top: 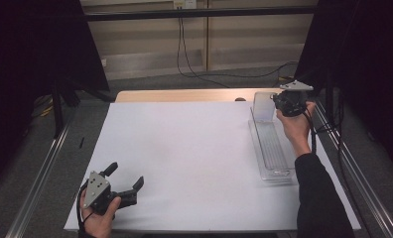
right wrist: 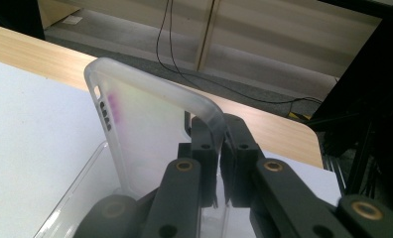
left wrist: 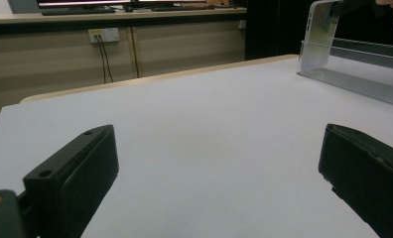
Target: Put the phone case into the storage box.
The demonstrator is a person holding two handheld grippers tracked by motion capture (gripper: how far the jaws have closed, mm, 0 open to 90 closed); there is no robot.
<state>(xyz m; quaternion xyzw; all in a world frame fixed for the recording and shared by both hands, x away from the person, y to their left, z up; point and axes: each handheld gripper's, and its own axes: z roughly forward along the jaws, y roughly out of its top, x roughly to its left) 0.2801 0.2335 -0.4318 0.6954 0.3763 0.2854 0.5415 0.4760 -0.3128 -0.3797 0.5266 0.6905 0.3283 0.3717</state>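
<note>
A translucent phone case (top: 262,105) stands on end at the far end of a long clear plastic tray (top: 275,174) at the table's right. My right gripper (top: 278,102) is shut on the case's edge. In the right gripper view the two jaws of that gripper (right wrist: 220,130) pinch the curved rim of the case (right wrist: 145,119) above the tray (right wrist: 75,193). My left gripper (top: 126,175) rests open near the front left corner with nothing between its jaws. In the left gripper view that gripper (left wrist: 217,136) faces bare white sheet, with the case (left wrist: 318,34) far off at the right.
A white sheet (top: 194,148) covers most of the wooden table (top: 184,95). Metal rails run along both sides of the table. Black cables (top: 189,64) hang down the back wall onto the floor. Dark curtains stand at left and right.
</note>
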